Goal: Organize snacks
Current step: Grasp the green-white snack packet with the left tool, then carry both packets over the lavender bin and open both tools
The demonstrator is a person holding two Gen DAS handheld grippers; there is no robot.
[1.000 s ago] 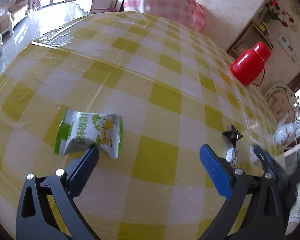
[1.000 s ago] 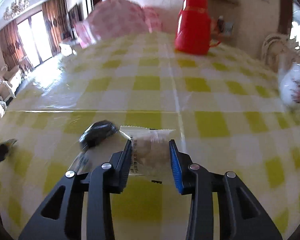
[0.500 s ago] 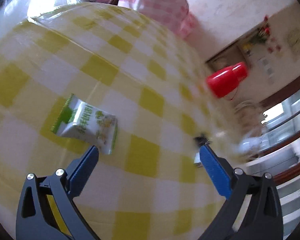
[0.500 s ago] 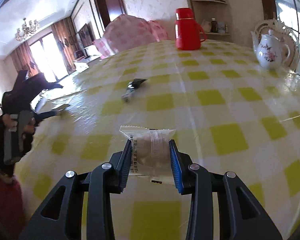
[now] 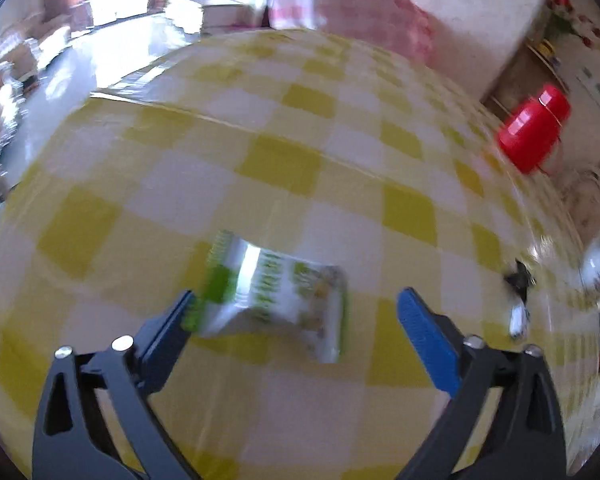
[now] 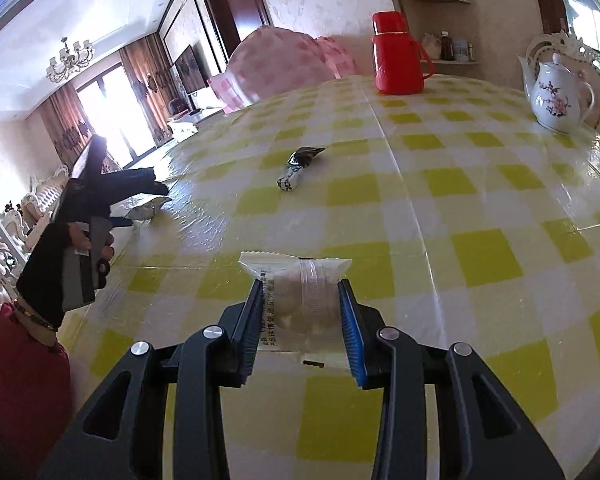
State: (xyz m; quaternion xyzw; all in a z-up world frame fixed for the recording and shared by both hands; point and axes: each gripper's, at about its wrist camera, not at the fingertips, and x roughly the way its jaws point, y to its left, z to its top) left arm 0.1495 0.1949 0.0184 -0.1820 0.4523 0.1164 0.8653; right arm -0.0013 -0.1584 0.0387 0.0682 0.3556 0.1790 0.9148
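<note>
On the yellow checked tabletop (image 5: 268, 168) lies a green and white snack packet (image 5: 276, 300); it sits right in front of the left tongs (image 5: 296, 304), between the two blue pads but much nearer the left-side one; that pad looks to be just at the packet's green end, though the picture is blurry there, so I cannot say if it touches; the other pad stands well apart from the packet, with bare cloth between them. The jaws of the left tongs are closing now, with the packet between them but not yet squeezed. The packet's long side runs across the gap from one pad toward the other, a bit slanted, so I think the jaws would meet its two short ends; the left hand is plainly the nearer one to it.

The right tongs (image 6: 302, 316) are clenched on a small clear-wrapped cake (image 6: 300, 300), with a pad on each side of it, held above the cloth. Farther out on the tabletop lies a dark twisted candy (image 6: 298, 168), well apart from both tongs; a red jug (image 6: 398, 56) and a white teapot (image 6: 556, 96) stand at the far side.
</note>
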